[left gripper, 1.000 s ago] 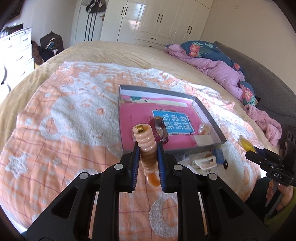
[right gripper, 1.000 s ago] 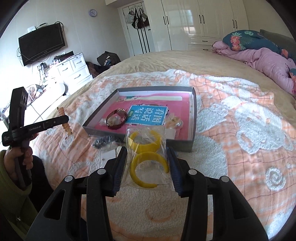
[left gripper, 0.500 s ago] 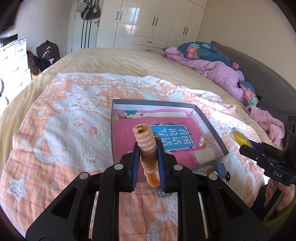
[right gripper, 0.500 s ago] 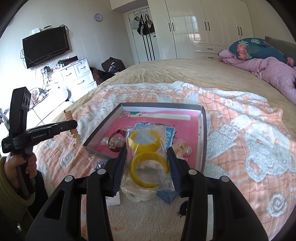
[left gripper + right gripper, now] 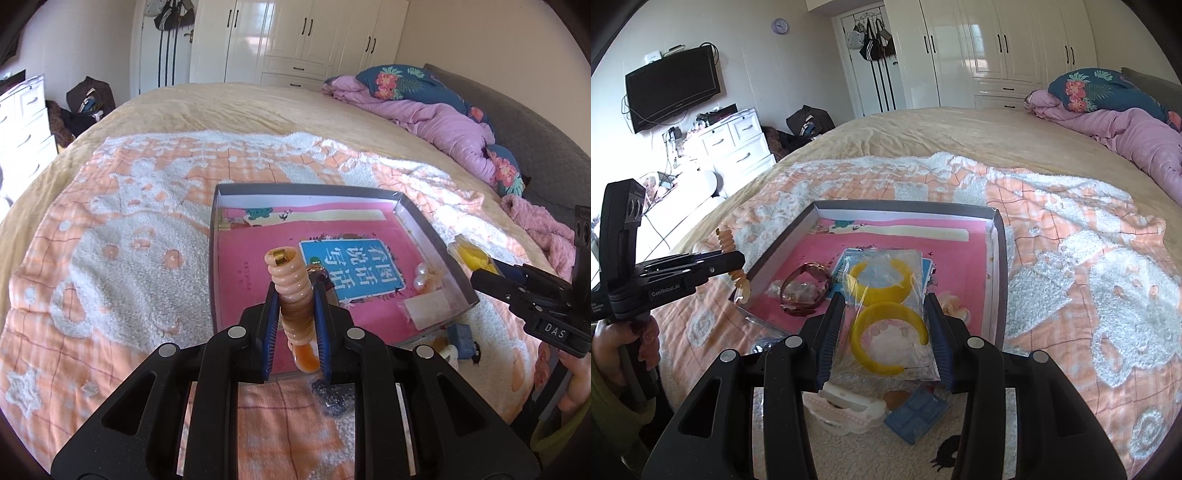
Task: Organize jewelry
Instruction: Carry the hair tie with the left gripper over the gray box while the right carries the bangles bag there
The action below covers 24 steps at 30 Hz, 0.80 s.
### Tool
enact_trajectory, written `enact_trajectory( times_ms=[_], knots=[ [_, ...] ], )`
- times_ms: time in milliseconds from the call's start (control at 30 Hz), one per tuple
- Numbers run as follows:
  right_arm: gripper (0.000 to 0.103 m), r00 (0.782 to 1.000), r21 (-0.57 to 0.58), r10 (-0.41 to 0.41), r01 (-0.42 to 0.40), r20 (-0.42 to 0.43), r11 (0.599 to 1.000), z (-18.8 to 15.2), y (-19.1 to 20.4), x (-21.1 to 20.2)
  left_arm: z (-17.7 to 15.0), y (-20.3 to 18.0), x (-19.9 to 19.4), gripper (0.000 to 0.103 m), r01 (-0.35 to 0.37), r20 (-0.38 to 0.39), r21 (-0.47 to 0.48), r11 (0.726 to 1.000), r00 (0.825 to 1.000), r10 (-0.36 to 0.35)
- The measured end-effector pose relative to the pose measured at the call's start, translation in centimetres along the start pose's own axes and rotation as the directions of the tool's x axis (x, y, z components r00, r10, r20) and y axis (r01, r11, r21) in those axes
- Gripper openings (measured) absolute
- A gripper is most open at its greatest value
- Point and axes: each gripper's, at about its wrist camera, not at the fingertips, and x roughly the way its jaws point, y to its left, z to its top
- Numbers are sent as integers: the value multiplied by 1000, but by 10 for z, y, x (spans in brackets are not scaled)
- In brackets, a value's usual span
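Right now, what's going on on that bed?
A person is sorting jewelry into a shallow box on the bed, one handheld gripper per hand. The left gripper is clamped on a peach spiral coil bracelet above the box's near edge. The right gripper holds a clear bag of yellow cuff bracelets over the box. A dark red bracelet already lies inside.

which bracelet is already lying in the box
The dark red bracelet, resting on the pink book near the box's left wall. The peach spiral bracelet is clamped in the left gripper; the bagged yellow bangles sit in the right gripper.
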Motion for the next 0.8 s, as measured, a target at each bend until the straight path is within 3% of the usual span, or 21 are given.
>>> enact_trajectory(
  times_ms=[500,700,800],
  knots=[
    [43,996,-36,-45,42,-82,998,-6,-7,53,-6,11,34,12,-5,-59,-23,1000,998,4],
    [48,995,-26,-35,33,-98,999,-9,-10,60,-6,12,37,12,-3,-64,-25,1000,998,1],
    [61,996,-4,-22,21,-88,1000,-9,-12,56,-6,12,36,12,-2,-65,-28,1000,998,0]
  ],
)
